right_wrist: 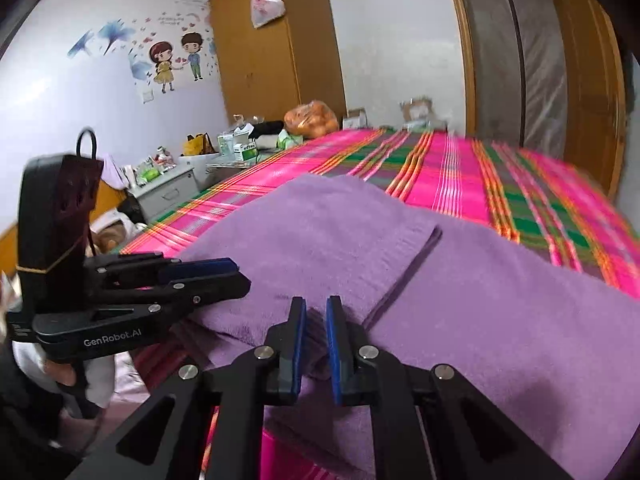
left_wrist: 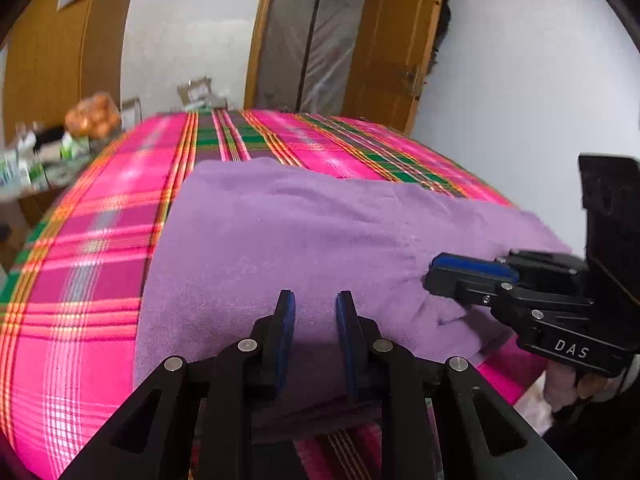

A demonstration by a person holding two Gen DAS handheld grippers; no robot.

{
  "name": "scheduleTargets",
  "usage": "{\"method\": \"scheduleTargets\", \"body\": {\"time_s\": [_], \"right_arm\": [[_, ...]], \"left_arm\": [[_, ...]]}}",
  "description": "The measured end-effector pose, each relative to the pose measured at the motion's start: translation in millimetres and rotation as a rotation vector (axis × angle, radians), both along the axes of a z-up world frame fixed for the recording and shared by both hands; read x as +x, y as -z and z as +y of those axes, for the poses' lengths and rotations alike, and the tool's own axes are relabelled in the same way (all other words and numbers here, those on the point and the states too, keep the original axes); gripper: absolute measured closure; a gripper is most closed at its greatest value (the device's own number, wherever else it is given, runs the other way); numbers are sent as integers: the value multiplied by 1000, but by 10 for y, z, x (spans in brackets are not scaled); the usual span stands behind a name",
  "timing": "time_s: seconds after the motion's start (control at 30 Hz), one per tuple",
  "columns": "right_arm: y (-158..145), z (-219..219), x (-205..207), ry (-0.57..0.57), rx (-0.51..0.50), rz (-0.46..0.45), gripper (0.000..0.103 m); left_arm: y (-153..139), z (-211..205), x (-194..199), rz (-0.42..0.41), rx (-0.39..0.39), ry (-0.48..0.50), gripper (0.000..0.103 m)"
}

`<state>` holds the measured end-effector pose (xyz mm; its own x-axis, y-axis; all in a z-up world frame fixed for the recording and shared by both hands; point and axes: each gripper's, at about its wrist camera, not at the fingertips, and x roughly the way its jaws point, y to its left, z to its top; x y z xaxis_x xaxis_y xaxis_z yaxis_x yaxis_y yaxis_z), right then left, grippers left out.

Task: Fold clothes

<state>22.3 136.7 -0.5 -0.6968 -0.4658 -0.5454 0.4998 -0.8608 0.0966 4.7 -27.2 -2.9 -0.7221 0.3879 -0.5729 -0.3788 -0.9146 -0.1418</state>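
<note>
Pinching, seemingly, one purple garment (right_wrist: 500,300).

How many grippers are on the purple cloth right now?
2. The left gripper sits at the near edge of the purple cloth; the right gripper pinches a fold further right along that edge.

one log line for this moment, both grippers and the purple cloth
left gripper: part open, cloth edge between fingers | right gripper: pinching cloth | purple cloth: partly folded on plaid bed

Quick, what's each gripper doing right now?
Left gripper: open, fingers either side of the purple garment, not pinching it.
Right gripper: shut on a fold of the garment.
</note>
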Motion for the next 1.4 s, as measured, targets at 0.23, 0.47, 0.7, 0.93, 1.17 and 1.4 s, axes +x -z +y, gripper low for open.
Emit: {"method": "scheduleTargets", "body": {"time_s": [0.23,0.47,0.7,0.93,1.17,1.4], "right_arm": [[-14,20,95,6,-12,4,93],[-213,149,26,31,-49,-47,91],[-133,300,-163,66,-79,-140,84],[-74,408,-215,82,-83,-183,85],[-151,481,-236,92,-101,-165,85],[-23,450,-273,83,-110,-232,85]], "left_arm": [[24,-69,46,11,69,-18,81],[-85,-375,33,-4,128,-72,81],[-18,-539,23,-44,151,-100,81],[5,-445,-4,-41,119,-82,81],[-78,-414,-14,-30,129,-73,81],[-30,-324,-39,-44,100,-59,81]]}}
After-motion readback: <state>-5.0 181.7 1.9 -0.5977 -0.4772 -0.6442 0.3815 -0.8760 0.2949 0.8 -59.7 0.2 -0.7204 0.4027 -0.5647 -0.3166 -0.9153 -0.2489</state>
